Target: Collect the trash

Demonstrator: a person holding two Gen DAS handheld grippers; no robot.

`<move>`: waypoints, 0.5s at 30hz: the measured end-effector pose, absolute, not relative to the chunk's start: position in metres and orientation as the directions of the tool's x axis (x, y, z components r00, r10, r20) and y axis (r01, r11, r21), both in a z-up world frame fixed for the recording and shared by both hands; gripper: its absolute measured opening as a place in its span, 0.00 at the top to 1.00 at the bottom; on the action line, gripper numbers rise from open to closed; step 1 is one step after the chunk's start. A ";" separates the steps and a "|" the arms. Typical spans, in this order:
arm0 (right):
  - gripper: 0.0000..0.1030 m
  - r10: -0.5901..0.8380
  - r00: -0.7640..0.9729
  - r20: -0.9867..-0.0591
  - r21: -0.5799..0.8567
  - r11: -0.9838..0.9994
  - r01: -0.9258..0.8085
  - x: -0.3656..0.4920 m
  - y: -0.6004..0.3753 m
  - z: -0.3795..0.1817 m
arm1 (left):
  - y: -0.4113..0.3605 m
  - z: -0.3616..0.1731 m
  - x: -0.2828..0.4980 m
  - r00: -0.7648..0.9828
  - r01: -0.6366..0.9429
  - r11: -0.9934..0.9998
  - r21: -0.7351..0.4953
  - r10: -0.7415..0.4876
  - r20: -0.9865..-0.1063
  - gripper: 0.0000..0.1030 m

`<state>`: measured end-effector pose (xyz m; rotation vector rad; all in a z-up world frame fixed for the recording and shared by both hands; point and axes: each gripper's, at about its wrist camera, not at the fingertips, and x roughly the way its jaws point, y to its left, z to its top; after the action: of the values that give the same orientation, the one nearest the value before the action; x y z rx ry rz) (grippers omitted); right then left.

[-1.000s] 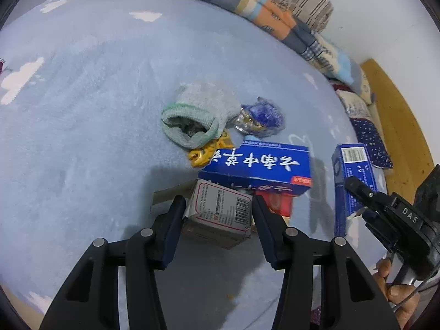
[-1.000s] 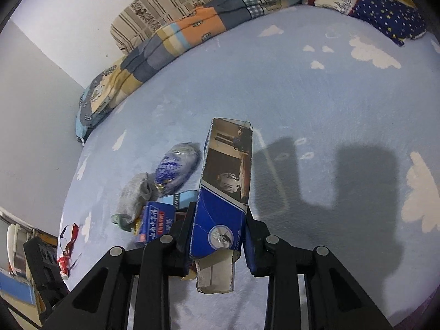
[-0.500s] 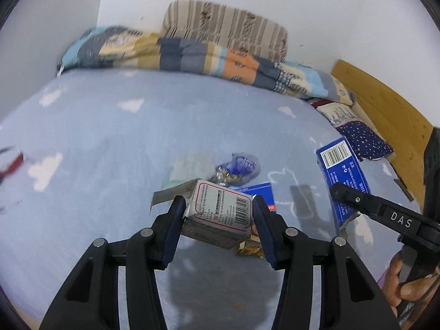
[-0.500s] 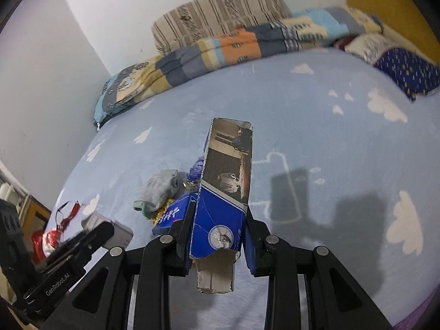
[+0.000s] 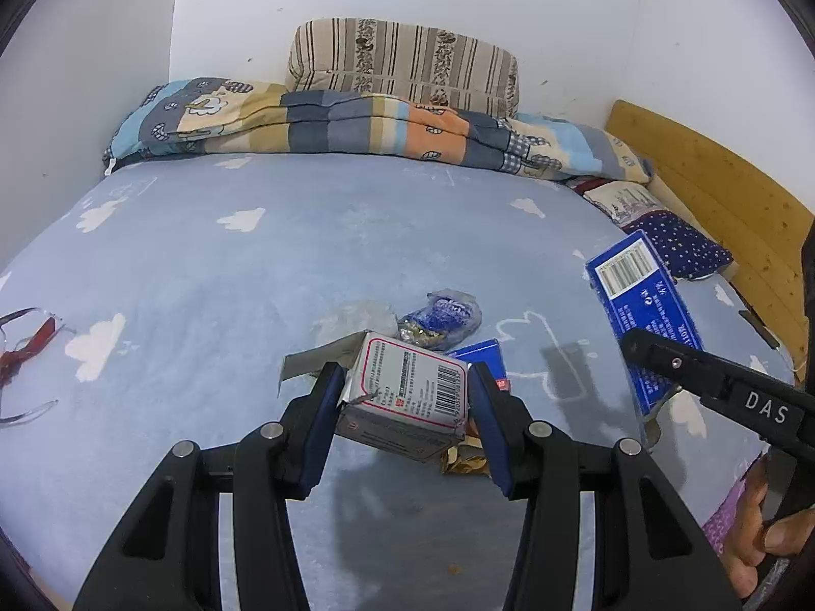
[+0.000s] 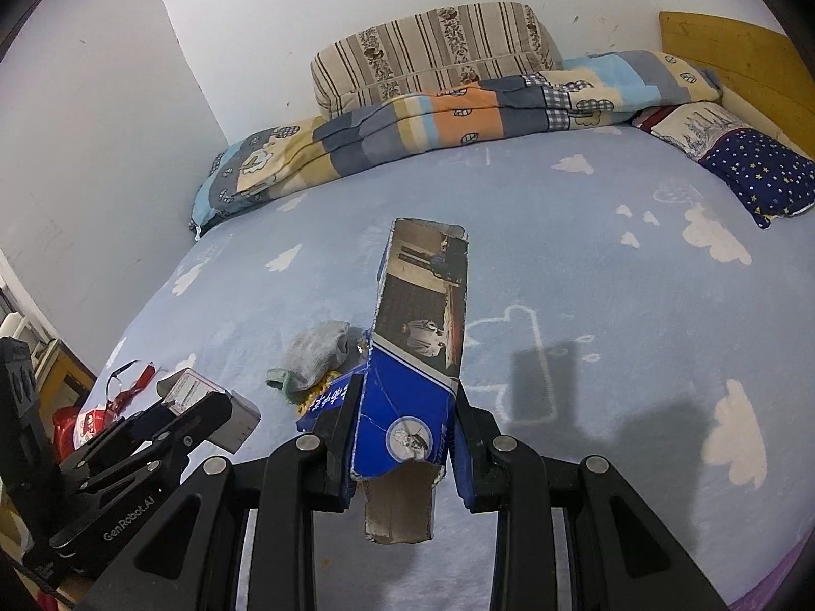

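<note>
Bed (image 5: 214, 275): one, light blue sheet with white clouds; walls close it on the far and left sides, a wooden headboard (image 5: 713, 193) on the right; wide bare sheet lies between the trash and the far bedding.
Bedding: one folded patchwork quilt (image 5: 356, 122) along the far edge, one striped cushion (image 5: 407, 61) behind it against the wall, two pillows (image 6: 754, 173) by the headboard.
Left gripper (image 5: 407, 397): clamped on one grey-white carton (image 5: 407, 392) with a barcode, side flap open, held clear above the sheet.
Right gripper (image 6: 405, 433): clamped on one long blue carton (image 6: 417, 351), torn at its near end, raised off the sheet and pointing toward the quilt.
Trash on sheet: a tight cluster at mid-bed, below and just beyond both grippers. Count: one blue box (image 5: 484, 361), one blue wrapper (image 5: 443, 318), one gold wrapper (image 5: 463, 458), one grey sock (image 6: 316, 351) with a green cuff.
Left edge: red-and-clear plastic (image 5: 25, 351), well apart from the cluster.
Hand: one, part of it visible at the right gripper's handle (image 5: 764, 534).
</note>
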<state>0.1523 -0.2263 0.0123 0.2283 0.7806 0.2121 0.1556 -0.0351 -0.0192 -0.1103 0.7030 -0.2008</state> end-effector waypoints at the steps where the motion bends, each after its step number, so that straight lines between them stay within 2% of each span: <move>1: 0.70 0.269 0.693 -0.669 0.276 0.955 -0.105 0.152 -0.226 0.012 | -0.036 -0.020 0.156 0.743 0.144 0.975 -0.167 -0.218 -0.632 0.52; 15: 0.70 0.255 0.688 -0.679 0.260 0.960 -0.100 0.154 -0.224 0.010 | -0.038 -0.022 0.152 0.755 0.122 0.987 -0.109 -0.164 -0.635 0.52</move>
<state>0.1541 -0.2243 0.0101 0.2089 0.7882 0.2006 0.1523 -0.0384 -0.0220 -0.0617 0.6983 -0.1560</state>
